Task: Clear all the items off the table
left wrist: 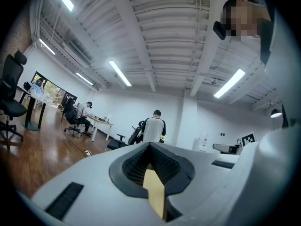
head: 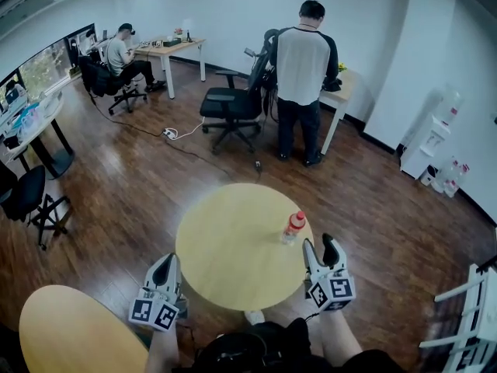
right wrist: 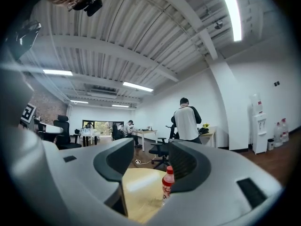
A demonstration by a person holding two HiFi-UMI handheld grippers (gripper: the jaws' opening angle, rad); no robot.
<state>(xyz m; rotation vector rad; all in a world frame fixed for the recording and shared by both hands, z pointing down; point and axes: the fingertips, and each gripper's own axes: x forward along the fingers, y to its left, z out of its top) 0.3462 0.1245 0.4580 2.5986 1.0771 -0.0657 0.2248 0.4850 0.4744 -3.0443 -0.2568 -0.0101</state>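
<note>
A clear bottle (head: 293, 228) with a red cap and red label stands upright near the right edge of the round wooden table (head: 225, 247). My right gripper (head: 320, 247) is open just right of and nearer than the bottle, not touching it. In the right gripper view the bottle (right wrist: 167, 182) shows ahead between the jaws of the right gripper (right wrist: 150, 163), close to the right jaw, with the table (right wrist: 141, 192) beneath. My left gripper (head: 165, 266) is shut and empty at the table's near left edge. In the left gripper view, the left gripper (left wrist: 150, 149) points across the room.
A person (head: 305, 76) stands at a desk beyond the table, with a black office chair (head: 233, 103) beside. Another person (head: 123, 53) sits at a far desk. A second round table (head: 70, 332) lies at lower left; a white rack (head: 466, 325) is at lower right.
</note>
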